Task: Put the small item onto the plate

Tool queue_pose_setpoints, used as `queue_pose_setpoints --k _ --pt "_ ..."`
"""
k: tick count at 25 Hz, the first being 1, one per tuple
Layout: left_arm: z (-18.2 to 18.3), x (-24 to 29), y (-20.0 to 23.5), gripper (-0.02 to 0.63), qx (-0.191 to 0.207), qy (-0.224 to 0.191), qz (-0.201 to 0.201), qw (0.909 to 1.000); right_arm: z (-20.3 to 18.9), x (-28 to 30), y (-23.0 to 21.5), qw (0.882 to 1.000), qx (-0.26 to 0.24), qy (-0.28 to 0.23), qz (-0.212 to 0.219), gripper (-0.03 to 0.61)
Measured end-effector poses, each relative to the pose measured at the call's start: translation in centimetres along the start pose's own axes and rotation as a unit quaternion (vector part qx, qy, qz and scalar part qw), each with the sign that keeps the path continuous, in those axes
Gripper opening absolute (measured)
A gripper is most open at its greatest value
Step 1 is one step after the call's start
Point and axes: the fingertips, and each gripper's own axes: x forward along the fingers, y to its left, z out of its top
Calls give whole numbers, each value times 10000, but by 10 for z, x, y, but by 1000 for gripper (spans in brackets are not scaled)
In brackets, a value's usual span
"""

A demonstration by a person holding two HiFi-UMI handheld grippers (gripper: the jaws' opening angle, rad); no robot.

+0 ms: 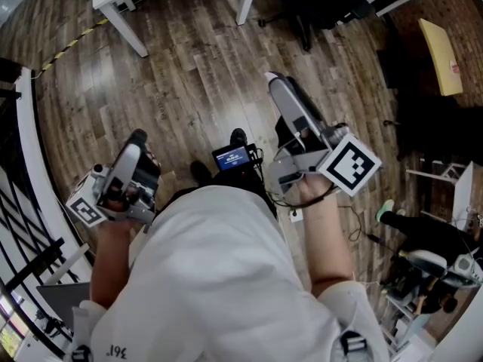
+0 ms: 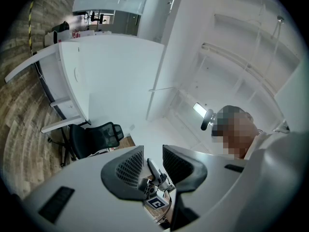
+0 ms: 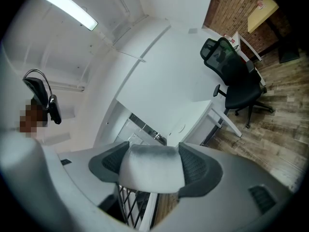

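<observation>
Grippers held ahead of white-shirted torso (image 1: 219,277), above wooden floor (image 1: 189,74).
Right gripper (image 3: 152,150), right of the torso: jaws pressed onto the small item (image 3: 150,170), a pale, soft-looking block that fills the gap between them. Left gripper (image 2: 153,152), left of the torso: jaws spread, nothing gripped; the other gripper's marker cube (image 2: 158,203) shows beyond the gap. Small lit screen (image 1: 232,157) sits just ahead of the torso. White table legs (image 1: 128,32) stand well beyond the torso.
</observation>
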Motion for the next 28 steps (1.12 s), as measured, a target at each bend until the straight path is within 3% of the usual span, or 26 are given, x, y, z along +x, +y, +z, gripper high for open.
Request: queue_pose_setpoints --k 28 --pt "10 -13 3 118 40 -65 5 10000 -13 17 0 9999 11 155 -27 314"
